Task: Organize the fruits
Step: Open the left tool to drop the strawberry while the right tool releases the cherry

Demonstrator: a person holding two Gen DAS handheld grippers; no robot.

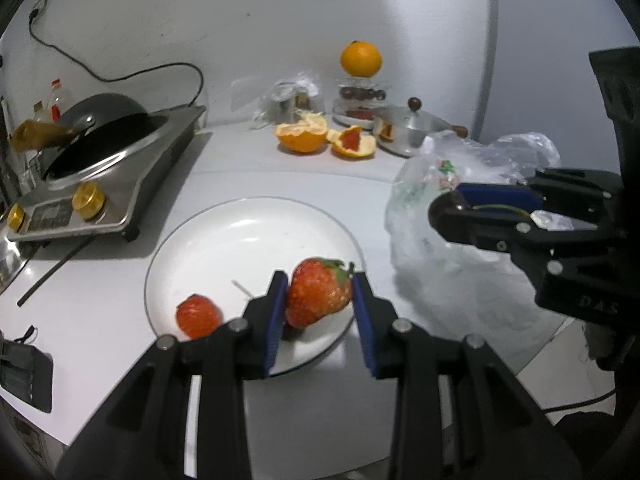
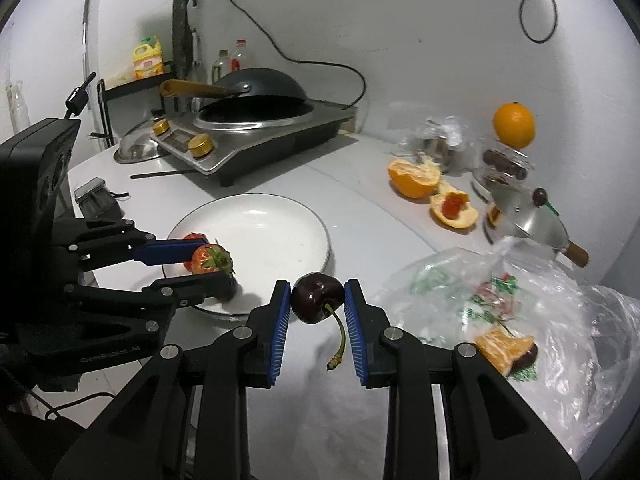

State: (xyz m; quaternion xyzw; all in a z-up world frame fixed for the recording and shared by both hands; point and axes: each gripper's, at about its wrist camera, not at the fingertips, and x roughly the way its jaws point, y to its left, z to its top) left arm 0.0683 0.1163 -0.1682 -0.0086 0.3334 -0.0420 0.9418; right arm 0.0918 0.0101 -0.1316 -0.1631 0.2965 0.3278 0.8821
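The left hand-held gripper (image 1: 320, 300) is clamped on a strawberry (image 1: 316, 292), its blue pads pressing both sides of the fruit, green cap toward the right pad. The strawberry hangs over the near edge of a white plate (image 1: 248, 232) on the white tabletop (image 1: 280, 168); a second strawberry (image 1: 198, 316) lies on the plate just left of the gripper.

The right hand-held gripper (image 2: 317, 300) is clamped on a dark cherry (image 2: 316, 298), whose stem curves down between the fingers. The cherry is held above the tabletop, just beside the plate's right edge and left of a crumpled clear plastic bag (image 2: 560, 320). An orange piece (image 2: 504, 348) lies in the bag, by the right finger.

Farther back sit orange peel halves (image 1: 300, 136), a whole orange (image 1: 361, 59) atop a stacked container, a steel pot lid (image 1: 408, 126) and a wok (image 1: 100, 120) on a cooker.

Lettering on the right gripper's body in the left view seems to read "DAS"; the writing on the left gripper's body is too blurred to read.
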